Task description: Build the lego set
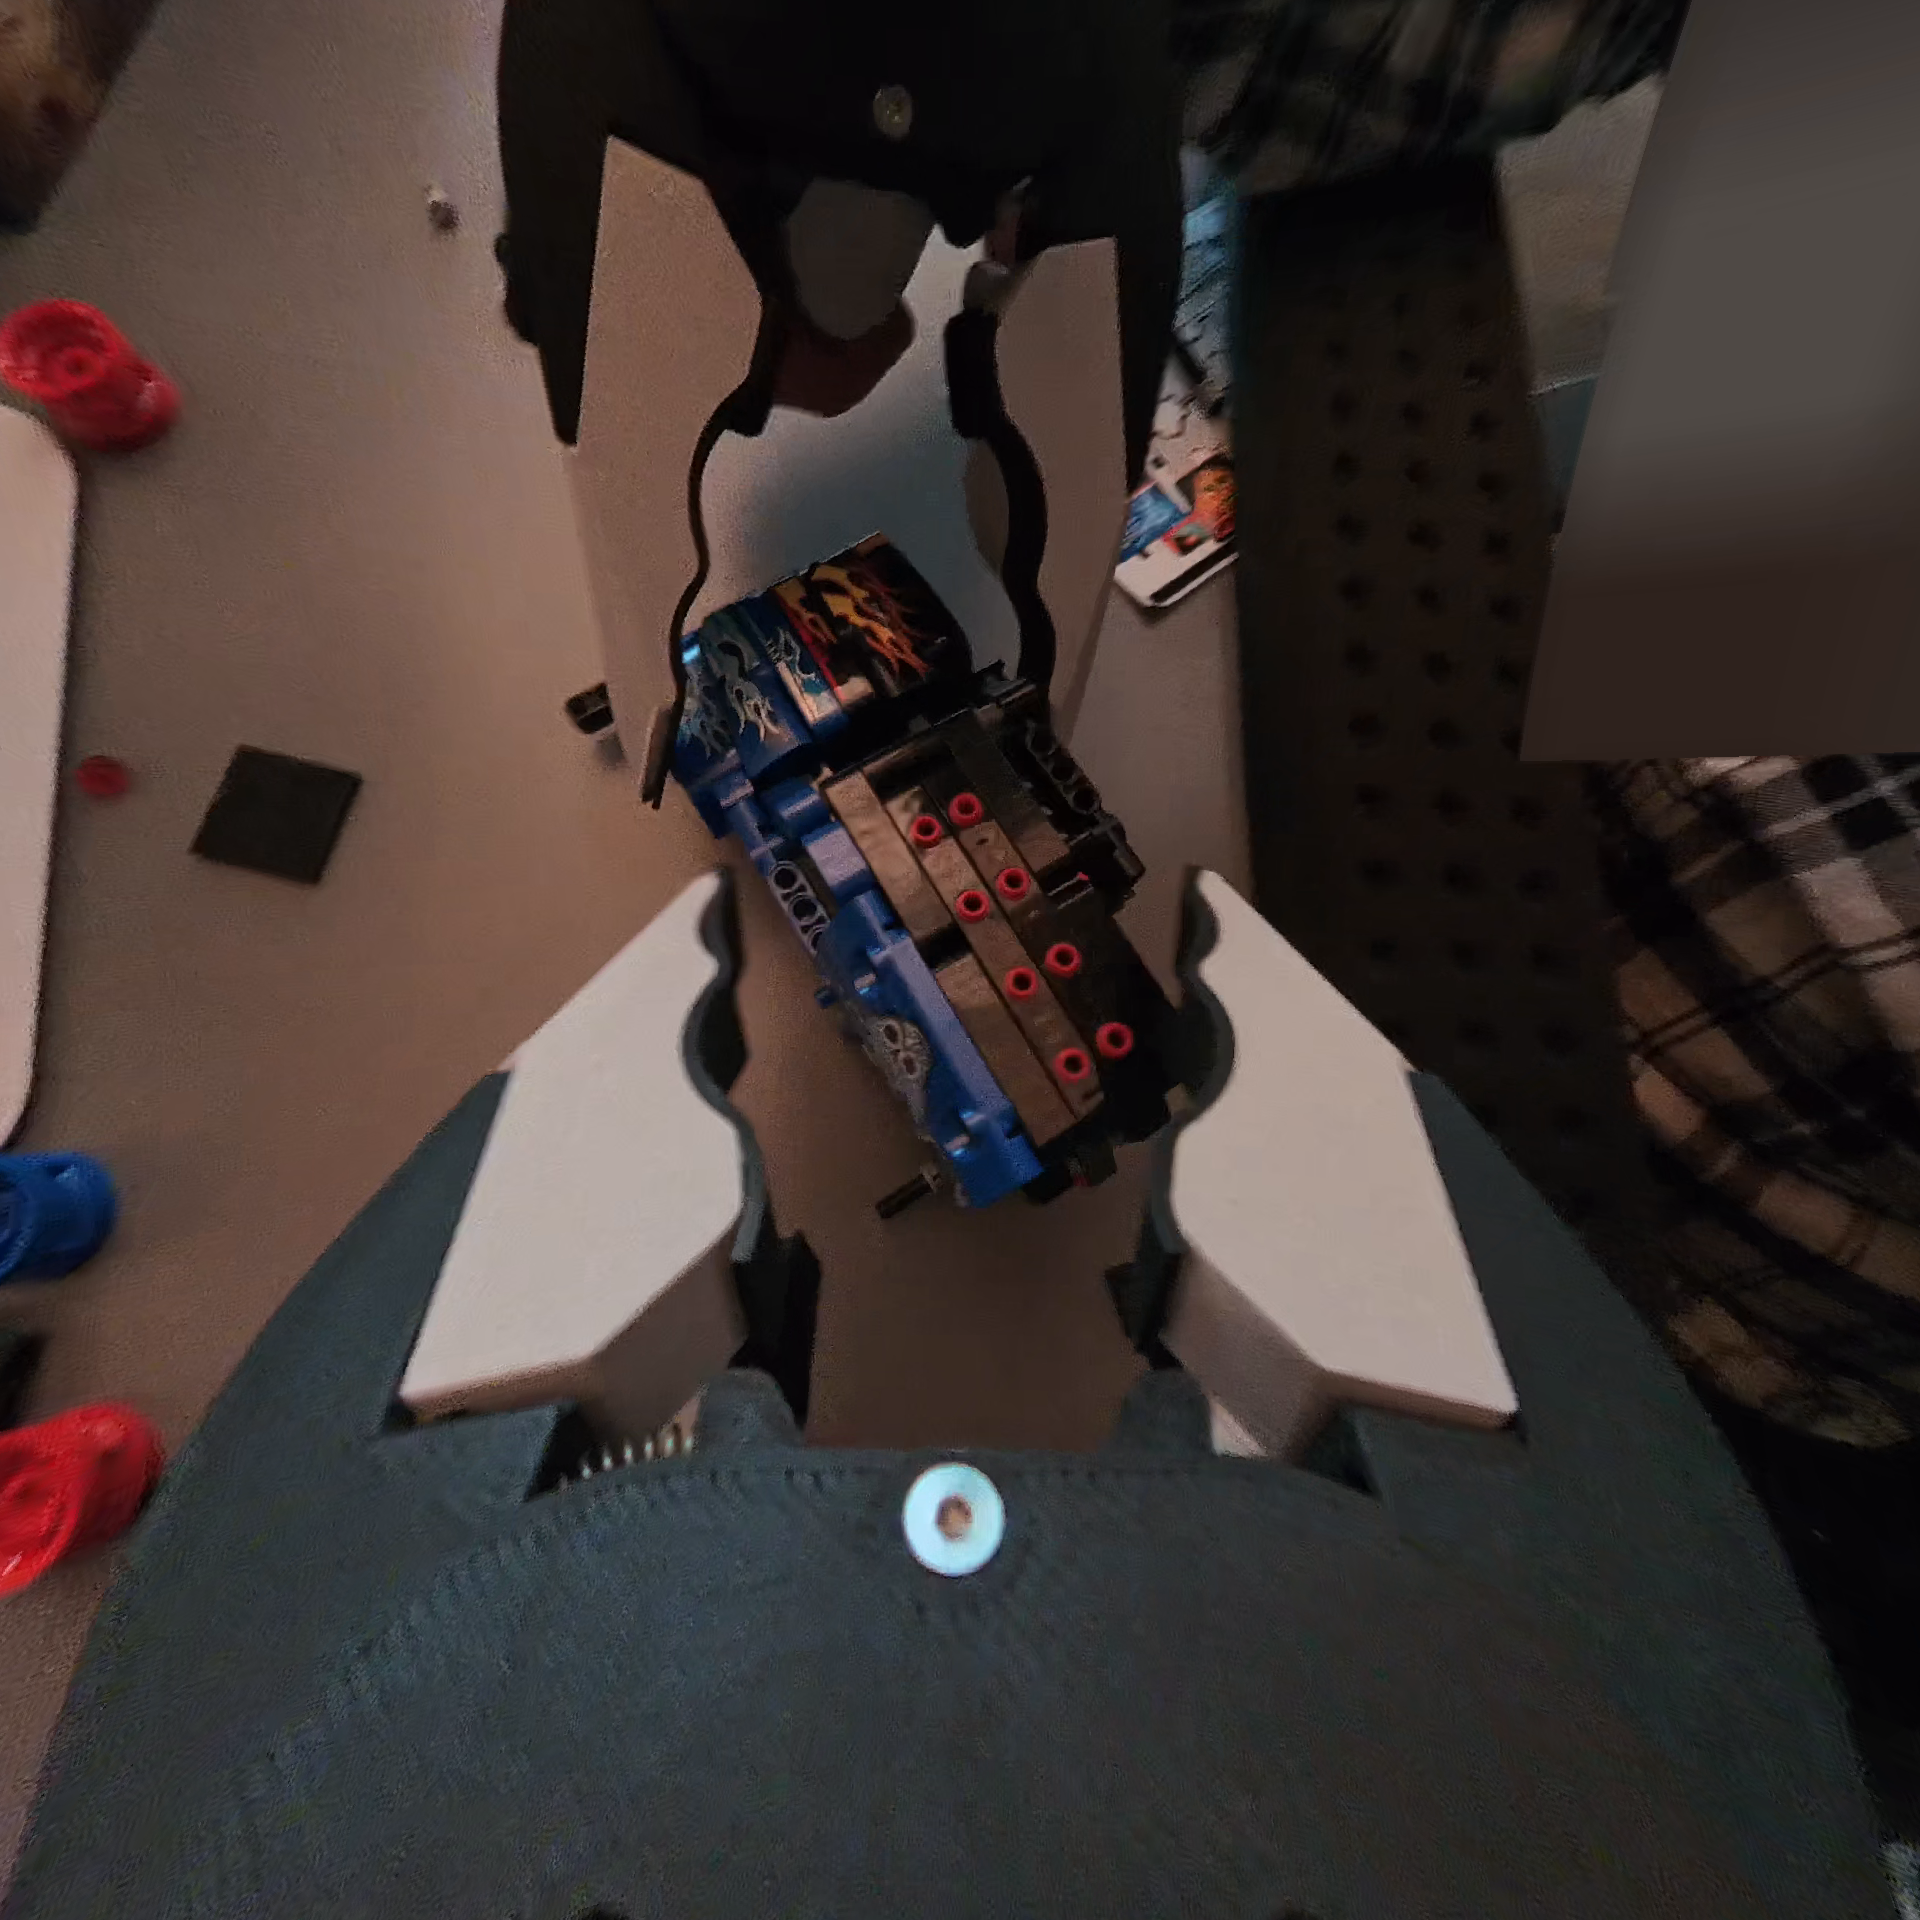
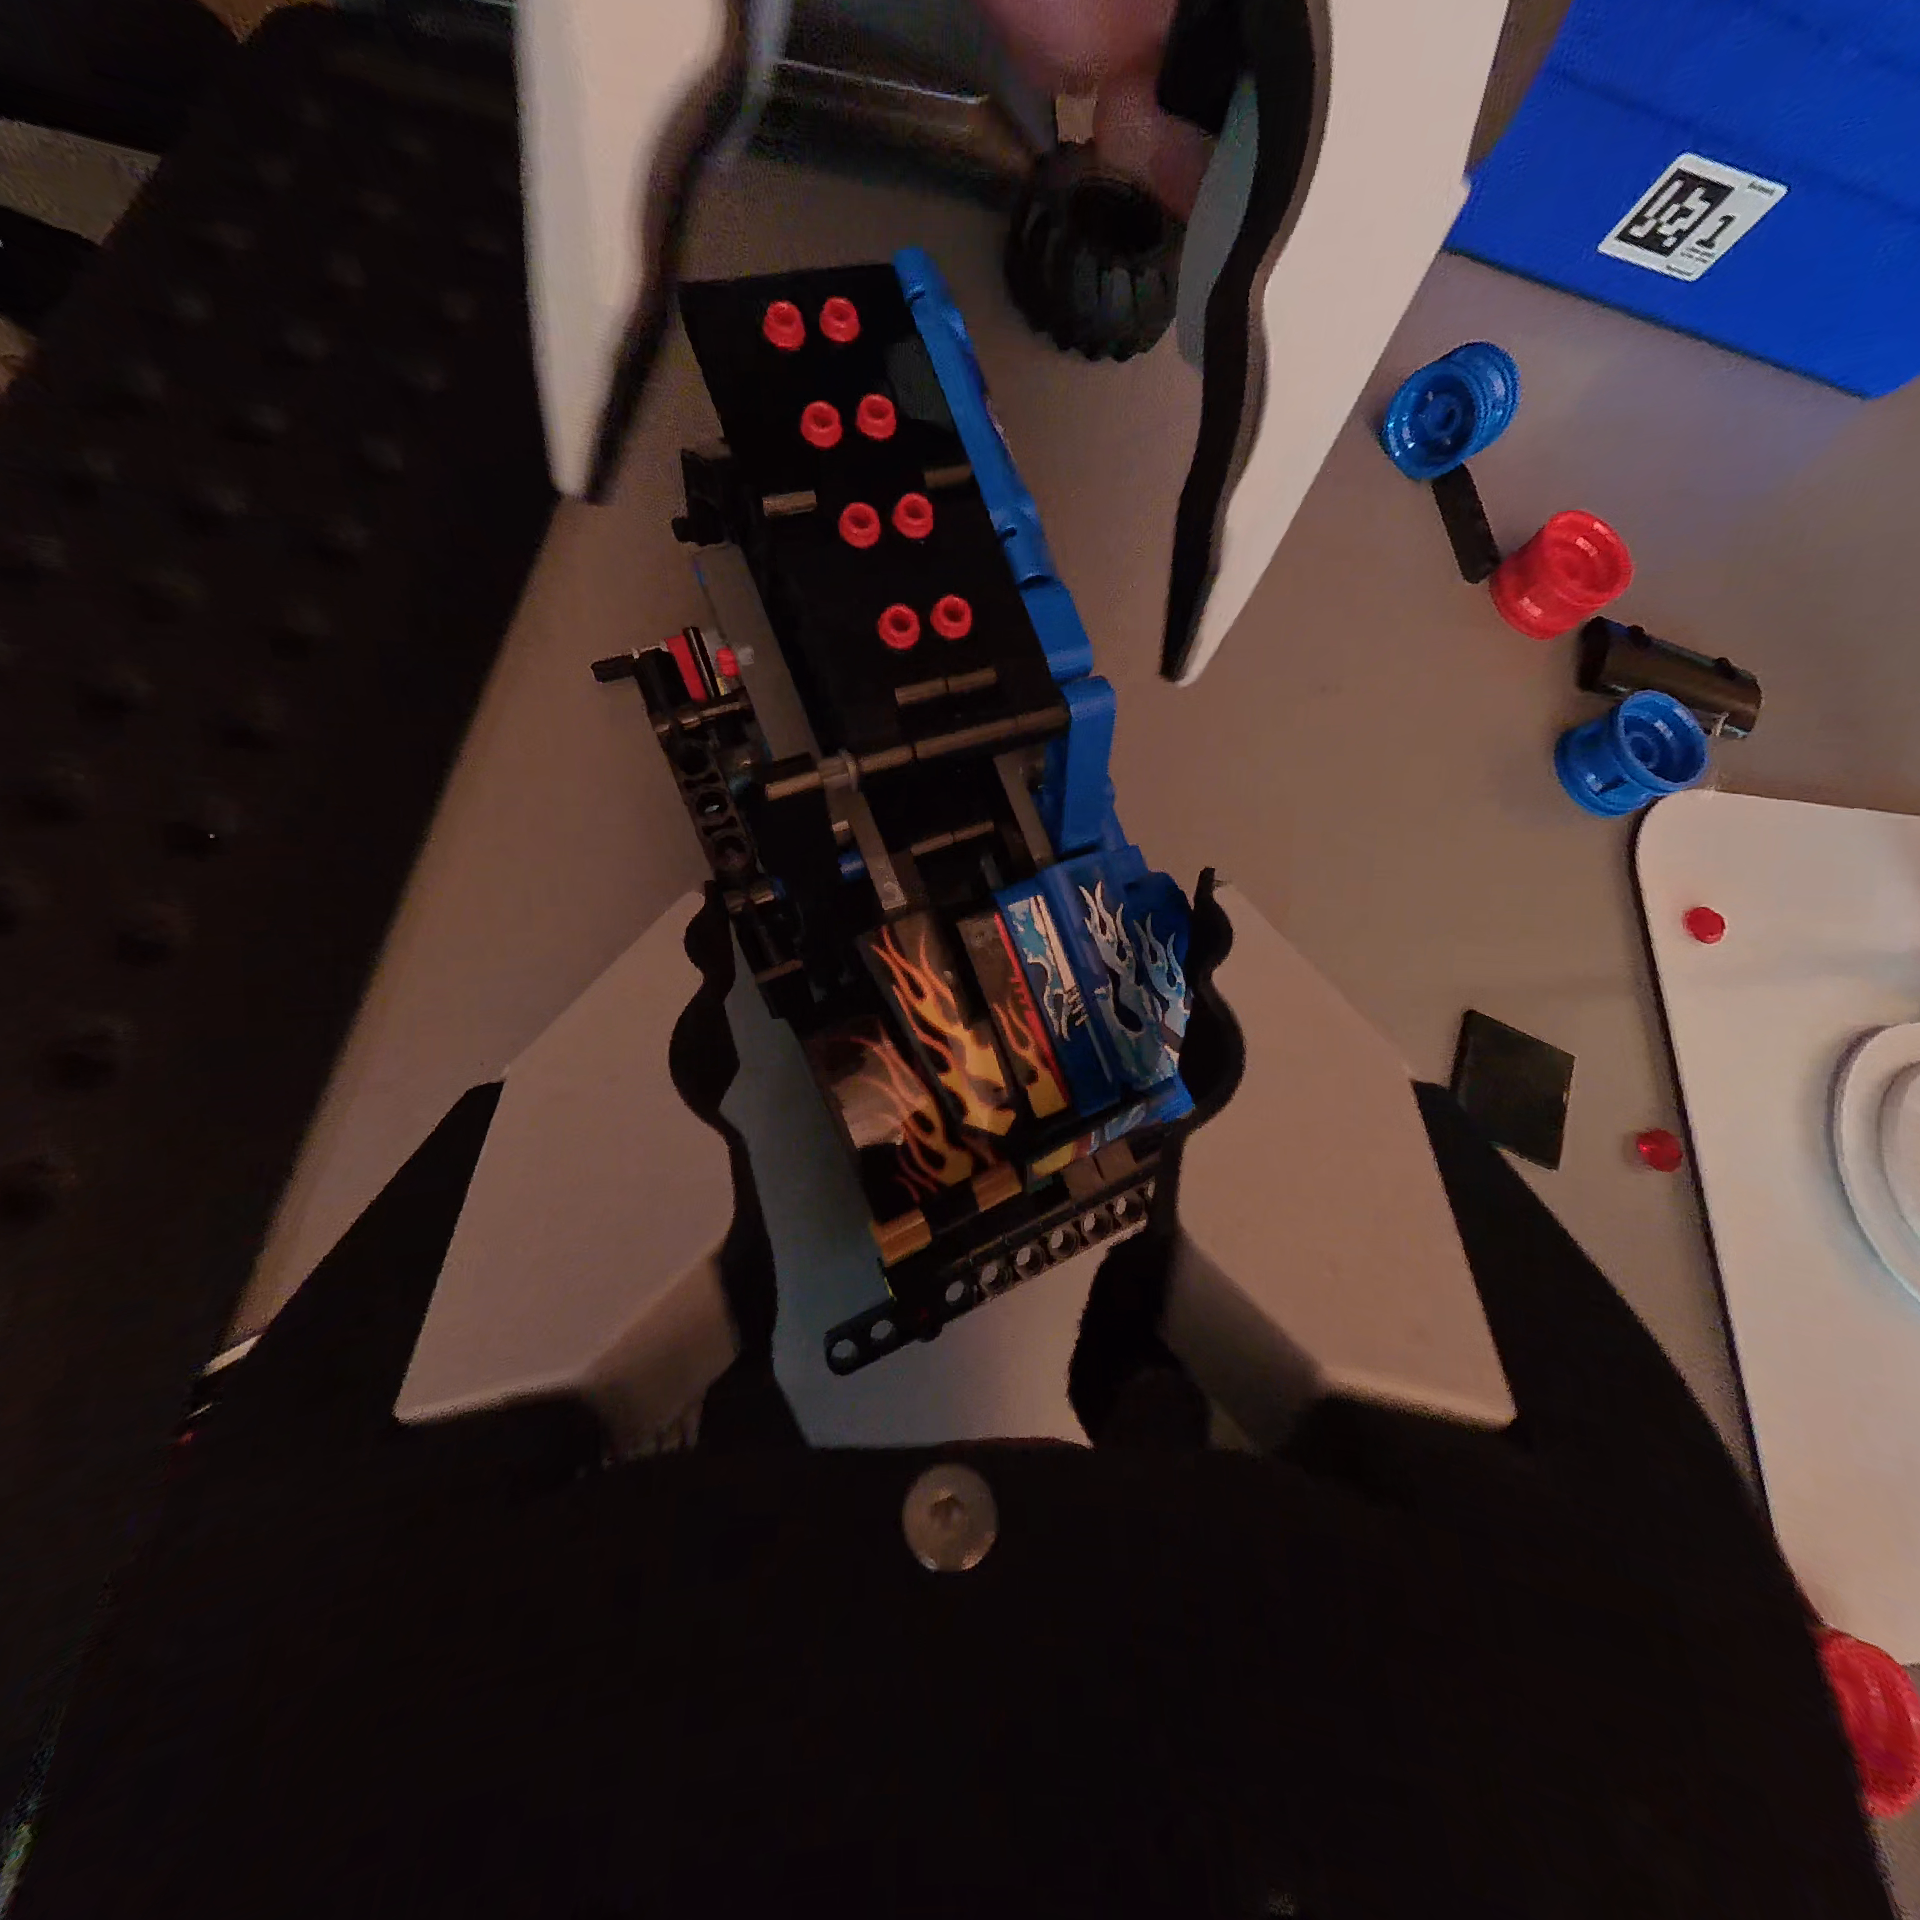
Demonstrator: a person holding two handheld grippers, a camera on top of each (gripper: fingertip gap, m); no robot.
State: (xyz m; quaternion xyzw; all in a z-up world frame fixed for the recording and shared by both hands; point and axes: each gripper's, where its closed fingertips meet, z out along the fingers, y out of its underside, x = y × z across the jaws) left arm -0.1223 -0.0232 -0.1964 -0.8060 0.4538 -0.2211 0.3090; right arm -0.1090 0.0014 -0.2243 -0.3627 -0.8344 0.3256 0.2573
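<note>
Red wheel hubs [image 1: 88, 372] and a flat black tile [image 1: 275, 816] lie at the left of the counter [image 1: 364, 520]. In the middle, the half-built lego car [image 1: 914, 894], blue and black with red pins, is held above it. The left gripper [image 1: 961, 987] has its jaws apart around the rear end. The right gripper [image 2: 951, 997] is clamped on the flame-printed front. Blue hubs [image 2: 1449, 410] sit right.

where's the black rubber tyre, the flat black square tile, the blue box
black rubber tyre [image 2: 1096, 275], right wrist view, its tread
flat black square tile [image 1: 276, 815], left wrist view, its top face
blue box [image 2: 1621, 156], right wrist view, its lid
</note>
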